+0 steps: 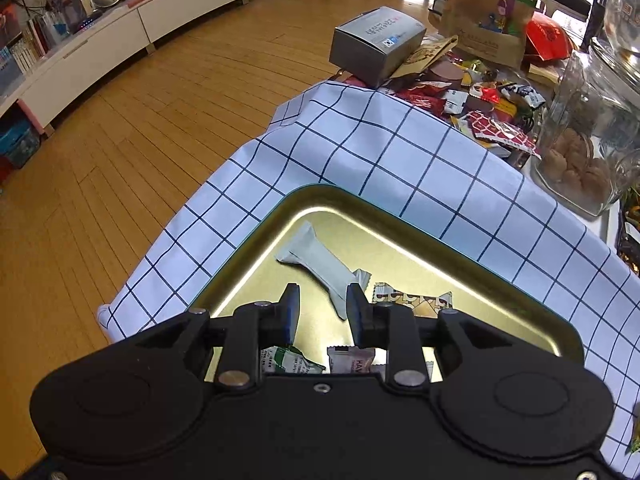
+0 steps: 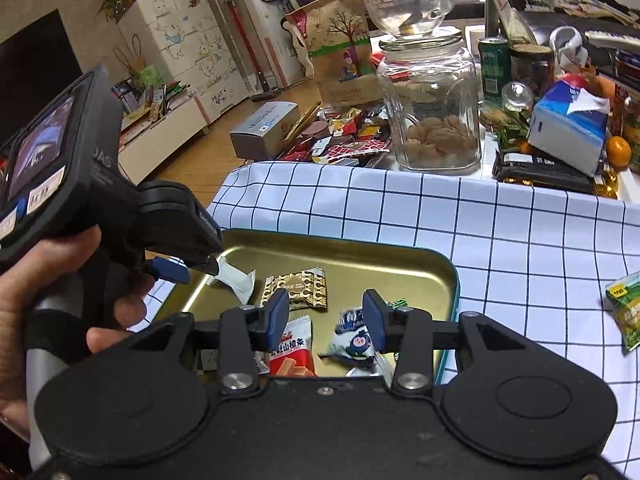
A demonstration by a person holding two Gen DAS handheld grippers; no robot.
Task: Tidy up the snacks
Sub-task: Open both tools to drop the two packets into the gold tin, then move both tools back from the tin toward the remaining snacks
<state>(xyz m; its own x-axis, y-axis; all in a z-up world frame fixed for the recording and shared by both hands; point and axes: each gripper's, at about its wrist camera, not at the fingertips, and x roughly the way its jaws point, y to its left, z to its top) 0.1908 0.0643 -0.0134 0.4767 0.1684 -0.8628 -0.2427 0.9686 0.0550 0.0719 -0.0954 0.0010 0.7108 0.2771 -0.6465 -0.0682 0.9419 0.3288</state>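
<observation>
**Fingers released over a part-filled tray**

Both pairs of fingers stand parted with nothing pinched between them. In the left wrist view, the left gripper [image 1: 322, 312] hangs over the gold-coloured rectangular metal tray [image 1: 400, 236], its blue-padded fingers [image 1: 290, 312] flanking bare tray floor, with the long grey-white wrapped bar [image 1: 316, 264] lying loose just beyond the tips. The right gripper [image 2: 326, 316] hovers over the same tray's near end, jaws apart above the red-and-white haw-strip packet [image 2: 292, 350] and the blue-and-white cartoon-printed pouch [image 2: 354, 340], gripping neither as far as I can tell.

As for progress, several snacks already lie in the tray, among them a brown-and-cream patterned square sachet [image 2: 296, 290]. Much seems left: a heap of mixed red, brown and yellow wrappers [image 2: 348, 140] sits well apart at the far edge of the cloth, and a green-and-yellow packet [image 2: 626, 312] lies alone on the cloth to the right of the tray. I judge the sorting under way, far from finished.

The tray rests on a white cloth with a dark blue grid [image 2: 500, 232]. Behind it stand a clear glass jar holding pale biscuits [image 2: 434, 120], a grey cardboard box [image 1: 376, 42], a brown paper bag printed with a tree [image 2: 340, 48] and a blue tissue pack [image 2: 568, 128]. Beyond lie a wooden plank floor [image 1: 140, 140] and a low white cabinet [image 1: 160, 16].
</observation>
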